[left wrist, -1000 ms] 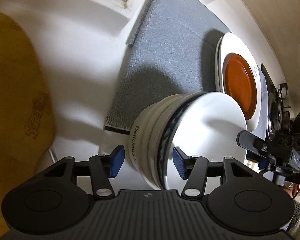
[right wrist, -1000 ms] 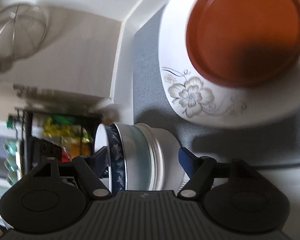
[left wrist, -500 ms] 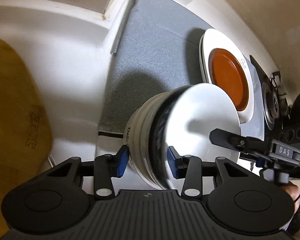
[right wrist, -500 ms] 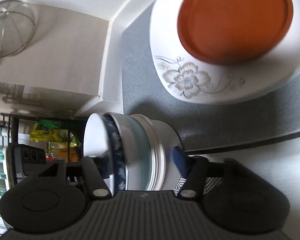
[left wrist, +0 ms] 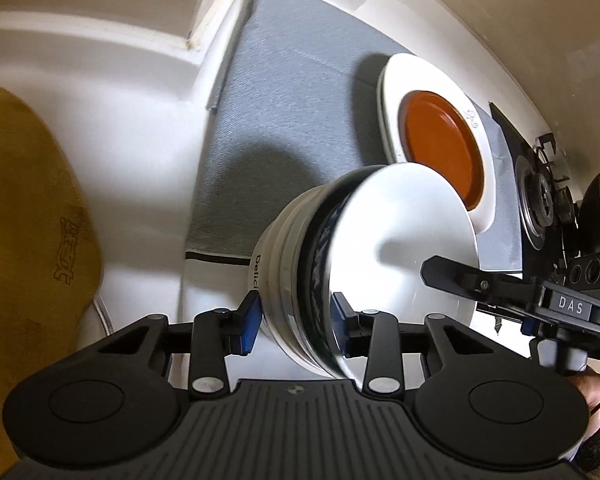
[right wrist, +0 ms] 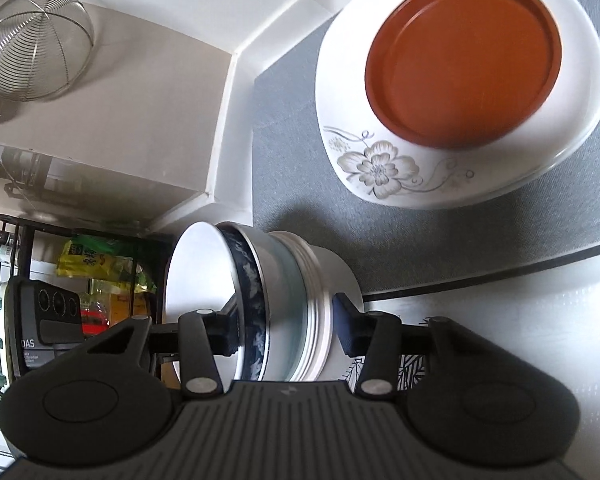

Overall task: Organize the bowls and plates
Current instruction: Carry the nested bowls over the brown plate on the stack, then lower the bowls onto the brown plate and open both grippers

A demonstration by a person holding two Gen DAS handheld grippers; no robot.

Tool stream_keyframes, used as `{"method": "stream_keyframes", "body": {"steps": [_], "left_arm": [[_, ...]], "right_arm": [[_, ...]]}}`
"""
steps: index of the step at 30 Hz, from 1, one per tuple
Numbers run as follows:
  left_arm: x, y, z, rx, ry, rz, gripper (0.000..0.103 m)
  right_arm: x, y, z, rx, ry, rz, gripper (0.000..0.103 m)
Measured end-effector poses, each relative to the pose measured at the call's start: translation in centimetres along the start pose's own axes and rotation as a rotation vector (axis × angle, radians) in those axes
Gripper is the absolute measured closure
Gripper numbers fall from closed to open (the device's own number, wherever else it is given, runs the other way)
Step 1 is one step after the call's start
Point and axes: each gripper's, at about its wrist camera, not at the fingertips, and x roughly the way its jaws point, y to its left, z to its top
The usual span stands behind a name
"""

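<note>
White and blue nested bowls are pinched from both sides by the left hand-held gripper and right hand-held gripper, jaws just closing; stacking looks done. Farther off on the grey mat, the orange plate already sits on the flowered plate.

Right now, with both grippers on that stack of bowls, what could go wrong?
The stack of bowls is tipped on its side between the left gripper and right gripper, whose jaws have just been closing; nested bowls could slide apart. Swinging it could also clip the orange plate on the white floral plate nearby.
</note>
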Motion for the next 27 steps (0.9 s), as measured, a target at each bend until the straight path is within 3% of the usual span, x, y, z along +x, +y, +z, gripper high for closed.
{"method": "stream_keyframes", "body": {"steps": [10,22,27], "left_arm": [[-2.0,-4.0,0.9,0.055,-0.049,-0.010,0.064],[-1.8,-10.6,4.3,0.159,-0.070,-0.043,0.063],[-1.8,-12.9,6.0,0.196,-0.095,-0.022,0.063]], "right_arm": [[-4.2,1.7,1.6,-0.042,-0.061,-0.008,0.052],[-10.2,1.5,5.6,-0.060,-0.190,-0.051,0.052],[-11.7,1.1,6.9,-0.055,-0.234,-0.054,0.052]]}}
